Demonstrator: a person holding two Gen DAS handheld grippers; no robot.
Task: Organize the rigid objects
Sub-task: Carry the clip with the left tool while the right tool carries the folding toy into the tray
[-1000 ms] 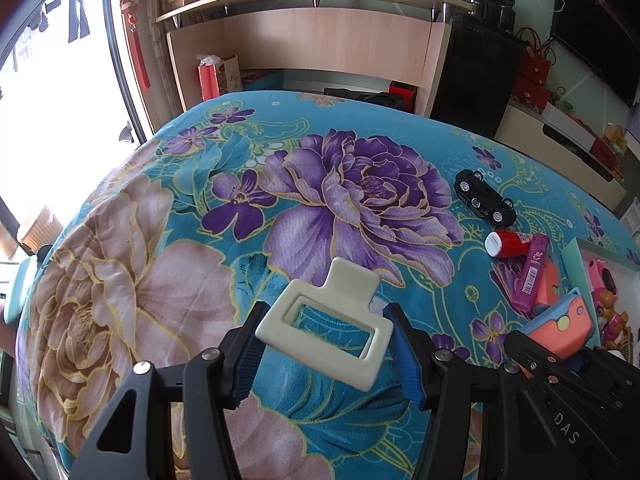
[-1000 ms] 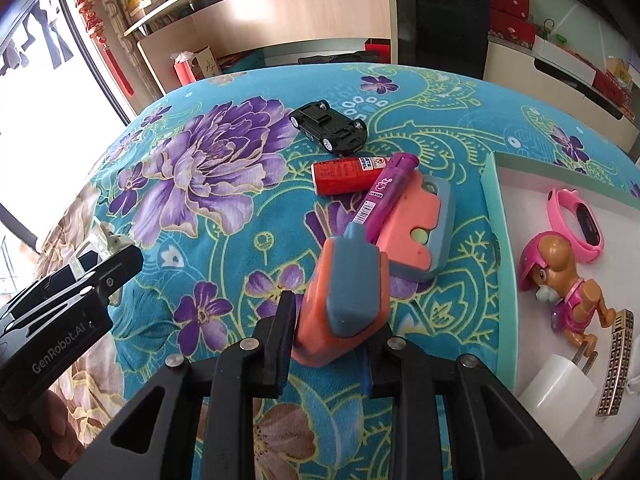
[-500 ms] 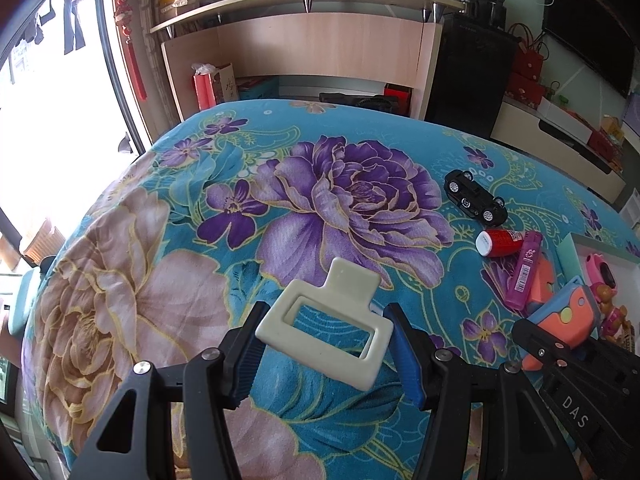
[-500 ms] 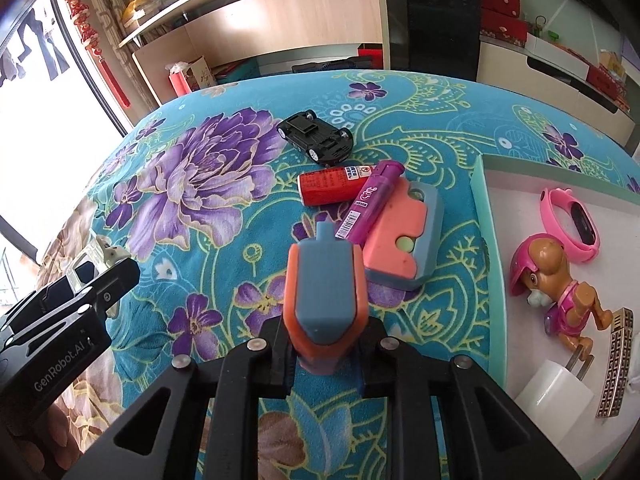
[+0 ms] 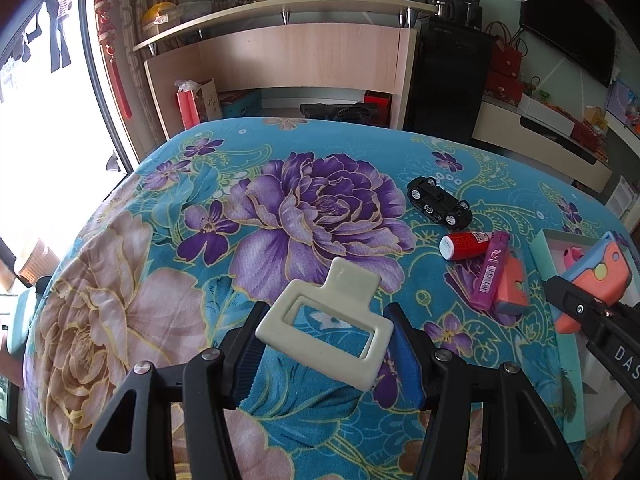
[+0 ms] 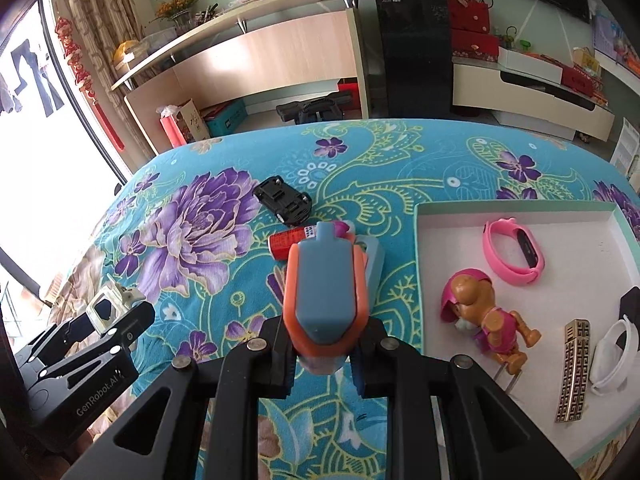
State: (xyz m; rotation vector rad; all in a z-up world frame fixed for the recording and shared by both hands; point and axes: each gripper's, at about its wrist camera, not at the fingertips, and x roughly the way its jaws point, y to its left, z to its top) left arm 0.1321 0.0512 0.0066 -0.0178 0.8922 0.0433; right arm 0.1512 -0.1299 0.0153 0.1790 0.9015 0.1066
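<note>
My left gripper is shut on a cream rectangular plastic frame and holds it above the blue floral cloth. My right gripper is shut on an orange and grey-blue toy piece, lifted above the cloth just left of the white tray. The toy piece also shows in the left wrist view over the tray's edge. On the cloth lie a black toy car, a red tube, a magenta tube and a second orange and blue piece.
The tray holds a pink wristband, a puppy figure, a gold patterned bar and a white ring-shaped thing. Beyond the table stand a wooden shelf unit and a black cabinet.
My right gripper has lifted the orange and blue piece off the cloth, straightened it and carried it rightward toward the tray. My left gripper has kept hold of the cream frame and risen slightly.
</note>
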